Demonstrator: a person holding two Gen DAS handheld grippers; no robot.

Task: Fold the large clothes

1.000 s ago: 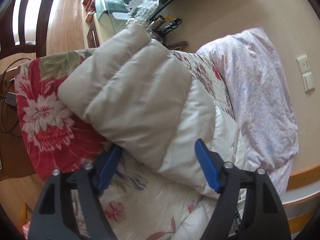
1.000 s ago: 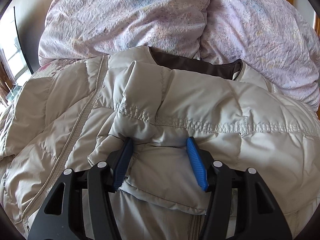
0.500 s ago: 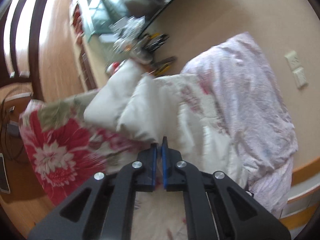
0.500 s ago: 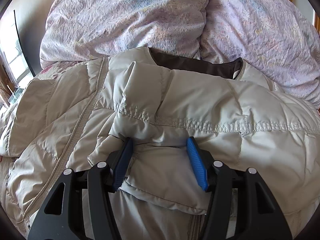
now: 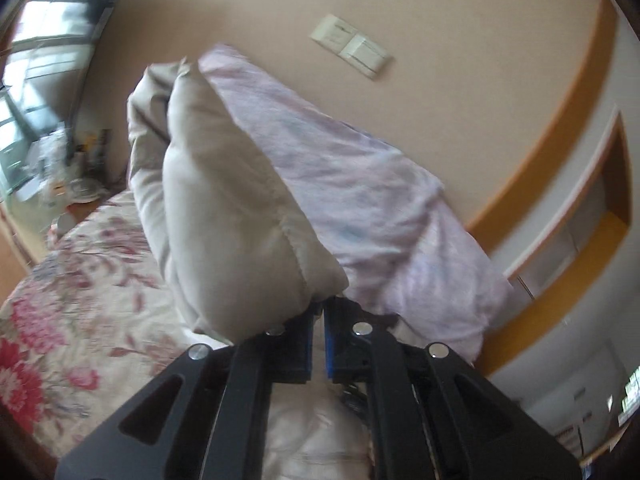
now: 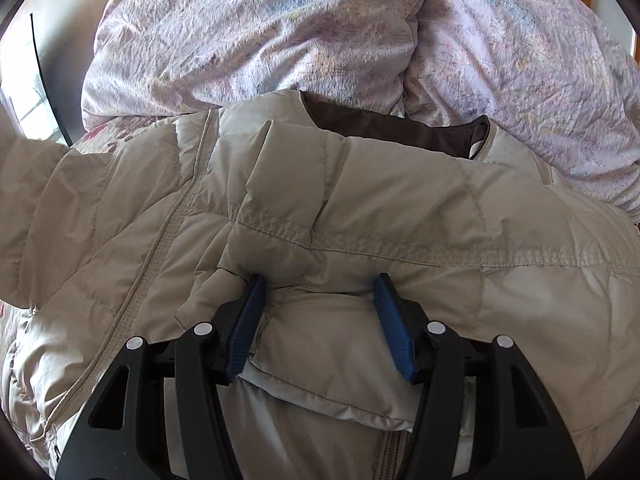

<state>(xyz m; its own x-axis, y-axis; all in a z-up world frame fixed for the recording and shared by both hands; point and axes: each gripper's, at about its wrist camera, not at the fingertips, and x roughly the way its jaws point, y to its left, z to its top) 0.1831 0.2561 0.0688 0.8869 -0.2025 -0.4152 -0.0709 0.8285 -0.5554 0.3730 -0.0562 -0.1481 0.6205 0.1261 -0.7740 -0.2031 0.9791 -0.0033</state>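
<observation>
A beige puffer jacket (image 6: 400, 200) lies front-up on the bed, its brown lining (image 6: 392, 132) showing at the collar. One sleeve is folded across the chest, and its cuff end (image 6: 320, 360) sits between the blue pads of my right gripper (image 6: 318, 284), which press into it from both sides. In the left wrist view the other sleeve (image 5: 224, 208) stands lifted off the bed, pinched at its end by my left gripper (image 5: 319, 312), whose pads are closed tight on the fabric.
A floral bedspread (image 5: 80, 300) covers the bed under the jacket. A bunched lilac duvet (image 6: 280, 32) lies along the wall behind the collar. A wall switch plate (image 5: 352, 46) and a cluttered table (image 5: 60, 176) by the window are beyond the bed.
My left gripper closed on the sleeve end, then rose and rolled, lifting the sleeve off the bedspread. The right gripper and the folded sleeve have not moved.
</observation>
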